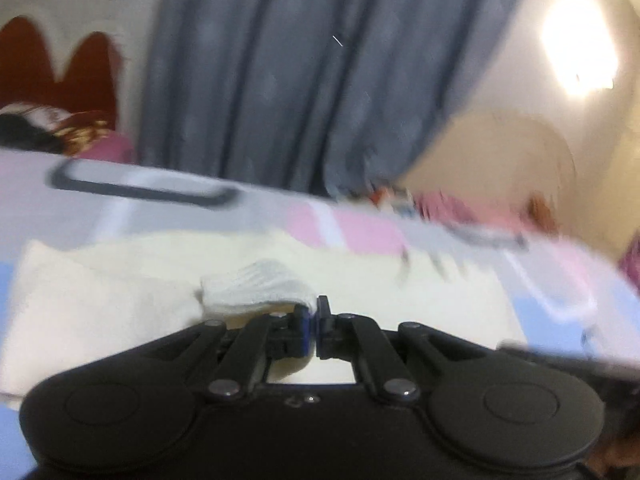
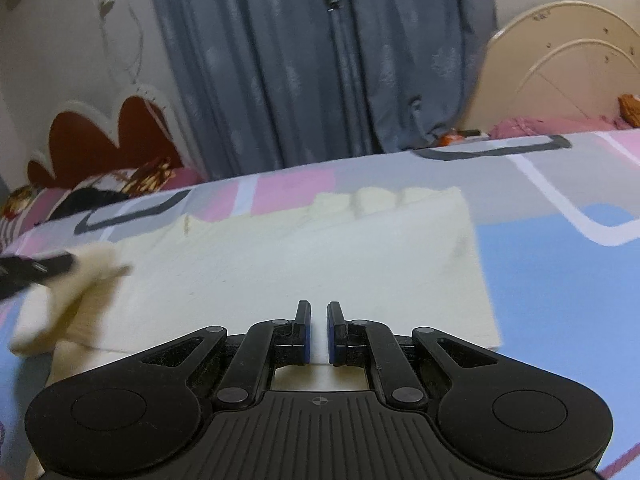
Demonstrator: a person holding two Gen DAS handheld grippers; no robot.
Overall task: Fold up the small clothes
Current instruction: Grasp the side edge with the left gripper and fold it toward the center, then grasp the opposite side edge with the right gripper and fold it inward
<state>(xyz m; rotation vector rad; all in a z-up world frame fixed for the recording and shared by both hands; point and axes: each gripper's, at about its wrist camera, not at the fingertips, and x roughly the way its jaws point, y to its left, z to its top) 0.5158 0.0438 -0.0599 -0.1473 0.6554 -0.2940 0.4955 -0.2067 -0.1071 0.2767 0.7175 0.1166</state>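
A cream garment [image 2: 320, 248] lies spread flat on the patterned bedsheet [image 2: 540, 280]. My left gripper [image 1: 314, 312] is shut on a ribbed, pale cuff or corner [image 1: 256, 288] of that garment [image 1: 100, 312] and holds it lifted above the rest. In the right wrist view the left gripper [image 2: 40, 270] shows blurred at the far left, with the raised cloth [image 2: 80, 300] hanging from it. My right gripper [image 2: 319, 320] hovers at the garment's near edge, its jaws nearly together with a thin slit between them. Whether cloth is pinched there I cannot tell.
Grey-blue curtains [image 2: 320, 60] hang behind the bed. A red scalloped headboard [image 2: 100, 140] with patterned pillows [image 2: 100, 188] stands at the left, and a cream arched headboard [image 2: 560, 72] at the right. The left wrist view is smeared by motion.
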